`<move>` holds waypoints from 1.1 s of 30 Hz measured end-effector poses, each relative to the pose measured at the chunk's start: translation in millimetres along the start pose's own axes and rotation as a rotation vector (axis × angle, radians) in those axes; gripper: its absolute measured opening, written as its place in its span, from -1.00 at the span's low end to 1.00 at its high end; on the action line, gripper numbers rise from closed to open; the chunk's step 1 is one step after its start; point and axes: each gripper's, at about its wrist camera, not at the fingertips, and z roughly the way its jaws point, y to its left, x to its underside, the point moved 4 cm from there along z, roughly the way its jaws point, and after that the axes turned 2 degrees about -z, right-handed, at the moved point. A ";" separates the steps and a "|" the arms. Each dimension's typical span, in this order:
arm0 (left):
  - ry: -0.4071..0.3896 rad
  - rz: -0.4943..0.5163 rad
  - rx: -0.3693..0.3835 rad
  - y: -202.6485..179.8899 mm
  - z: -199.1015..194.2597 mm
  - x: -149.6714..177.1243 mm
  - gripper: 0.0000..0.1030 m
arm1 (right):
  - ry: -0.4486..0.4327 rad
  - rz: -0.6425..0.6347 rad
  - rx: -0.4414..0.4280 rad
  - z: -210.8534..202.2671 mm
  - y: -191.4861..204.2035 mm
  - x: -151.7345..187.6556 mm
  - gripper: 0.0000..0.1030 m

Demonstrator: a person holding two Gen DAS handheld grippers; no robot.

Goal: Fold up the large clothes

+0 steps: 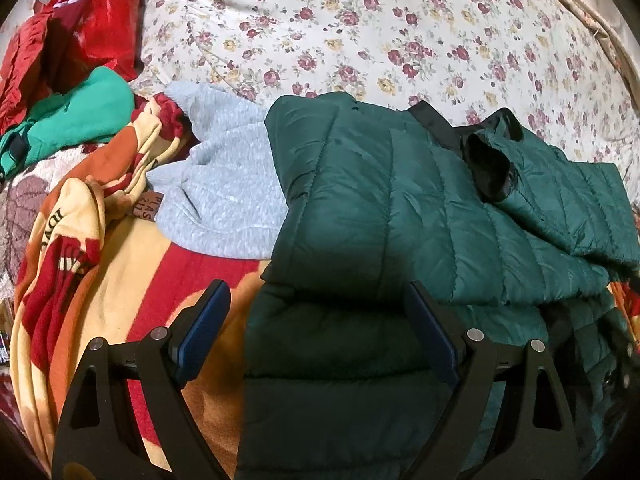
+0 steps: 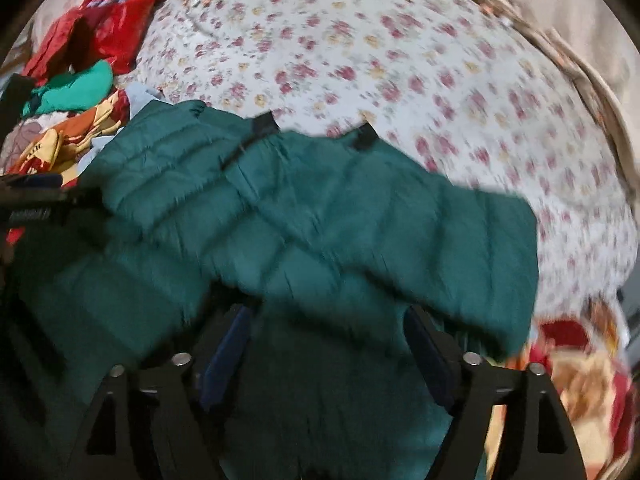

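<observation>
Floral bed carries the green jacket, lying crosswise just ahead of the open left gripper and open right gripper.

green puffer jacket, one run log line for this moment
stage: folding | green puffer jacket: sleeves folded across, on floral sheet | left gripper: open over hem | right gripper: open, blurred

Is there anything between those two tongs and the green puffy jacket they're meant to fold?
Nothing visible. The left tongs and the right tongs are both open, right over the green jacket, with its fabric between their fingers. The grey sweater lies off to one side, partly under the jacket's edge.
</observation>
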 end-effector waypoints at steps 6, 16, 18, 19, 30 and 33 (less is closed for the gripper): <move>-0.015 0.040 0.000 -7.1 -0.5 4.5 0.71 | 0.158 0.225 -0.106 33.0 -26.9 35.4 0.64; -0.073 0.091 0.038 -31.0 -26.2 -11.7 0.71 | 0.208 0.271 -0.089 51.6 -33.0 42.3 0.93; -0.068 0.092 0.095 -46.5 -31.4 -23.1 0.72 | 0.217 0.276 -0.086 55.9 -32.6 43.2 0.99; -0.056 0.090 0.124 -56.2 -30.0 -30.1 0.72 | 0.221 0.278 -0.087 56.6 -32.5 44.0 0.99; 0.052 0.156 0.212 -161.9 56.0 -88.8 0.71 | 0.216 0.272 -0.079 61.2 -31.0 44.5 1.00; 0.099 0.217 0.210 -177.2 76.8 -76.4 0.70 | 0.217 0.272 -0.080 64.5 -30.4 41.3 1.00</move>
